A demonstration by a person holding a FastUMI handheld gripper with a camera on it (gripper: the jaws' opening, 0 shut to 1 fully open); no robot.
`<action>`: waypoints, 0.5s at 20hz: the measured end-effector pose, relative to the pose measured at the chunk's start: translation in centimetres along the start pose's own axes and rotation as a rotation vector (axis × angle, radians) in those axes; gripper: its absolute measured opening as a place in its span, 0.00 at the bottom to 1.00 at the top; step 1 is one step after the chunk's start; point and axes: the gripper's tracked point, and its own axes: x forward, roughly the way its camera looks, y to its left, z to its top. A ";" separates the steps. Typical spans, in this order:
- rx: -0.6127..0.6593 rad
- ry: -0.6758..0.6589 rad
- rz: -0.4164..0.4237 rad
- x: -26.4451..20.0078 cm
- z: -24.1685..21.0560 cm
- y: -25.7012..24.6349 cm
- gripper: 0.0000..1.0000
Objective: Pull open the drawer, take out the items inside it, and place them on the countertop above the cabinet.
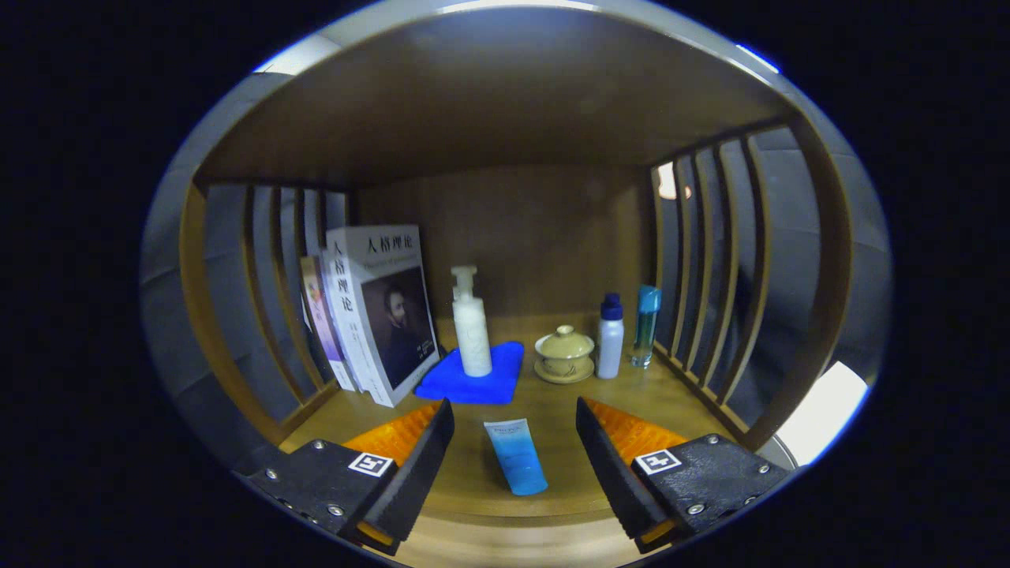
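Observation:
A blue tube [515, 456] lies flat on the wooden countertop [552, 402], between my two fingers and not touched by either. My gripper [514, 414] is open, its fingers wide apart on either side of the tube. Just beyond the tube a white pump bottle [471, 323] stands on a folded blue cloth [473, 375]. The drawer is hidden from me.
Several books [371, 315] lean at the left against the slatted side. A lidded ceramic cup on a saucer [564, 355], a white bottle with a blue cap [610, 338] and a clear bottle with a teal cap [645, 325] stand at the right. Wooden slats [710, 260] wall both sides; a shelf roofs the space.

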 end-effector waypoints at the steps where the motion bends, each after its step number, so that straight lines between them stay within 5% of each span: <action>1: -0.009 -0.017 -0.010 -1.2 0.1 -0.2 0.95; 6: -0.075 -0.102 -0.005 -6.9 -1.3 0.6 0.95; 10: 0.001 -0.160 0.032 -10.6 -2.5 2.1 0.95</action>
